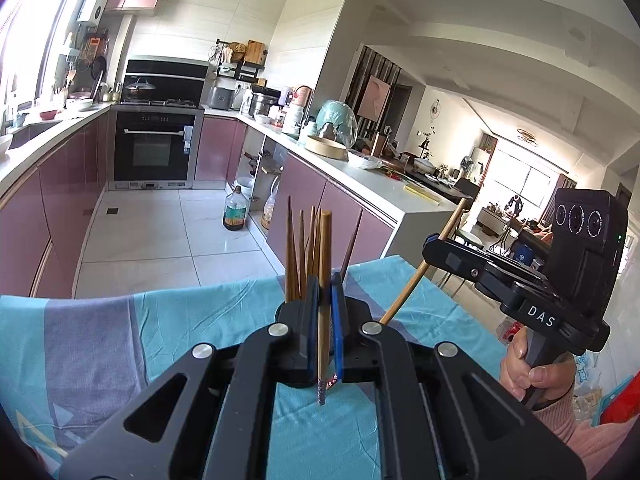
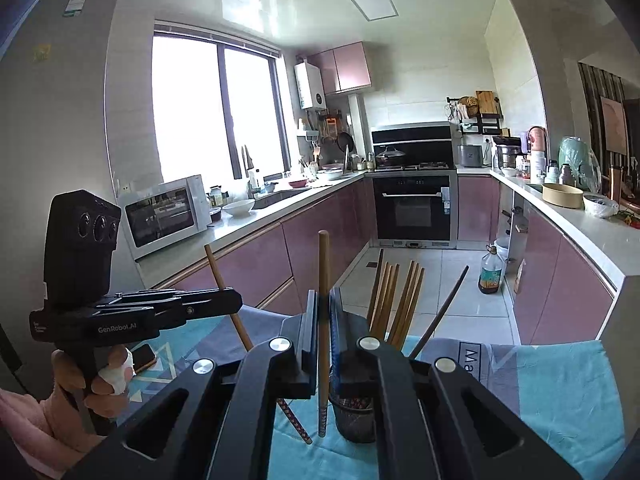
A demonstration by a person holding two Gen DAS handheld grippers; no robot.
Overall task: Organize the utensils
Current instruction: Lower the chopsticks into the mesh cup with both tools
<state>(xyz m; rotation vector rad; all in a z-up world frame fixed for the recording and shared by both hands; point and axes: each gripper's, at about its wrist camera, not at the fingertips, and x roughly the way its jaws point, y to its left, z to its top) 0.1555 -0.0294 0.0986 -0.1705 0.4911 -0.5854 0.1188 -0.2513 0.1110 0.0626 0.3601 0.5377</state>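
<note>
My left gripper [image 1: 325,320] is shut on a wooden chopstick [image 1: 325,264] held upright above the table. Just beyond it stands a dark holder [image 1: 289,312] with several brown chopsticks [image 1: 300,256] standing in it. My right gripper [image 2: 324,328] is shut on another wooden chopstick [image 2: 323,280], also upright, next to the dark mesh holder [image 2: 354,420] with several chopsticks [image 2: 394,300]. In the left wrist view the right gripper [image 1: 430,250] shows at the right with its chopstick [image 1: 404,296] slanting. In the right wrist view the left gripper [image 2: 234,304] shows at the left with its chopstick [image 2: 224,284].
The table carries a turquoise and grey cloth [image 1: 160,328]. A phone [image 2: 144,356] lies on the cloth at the left in the right wrist view. Beyond the table are pink kitchen cabinets [image 1: 64,192], an oven [image 1: 154,146] and an oil bottle [image 1: 235,210] on the floor.
</note>
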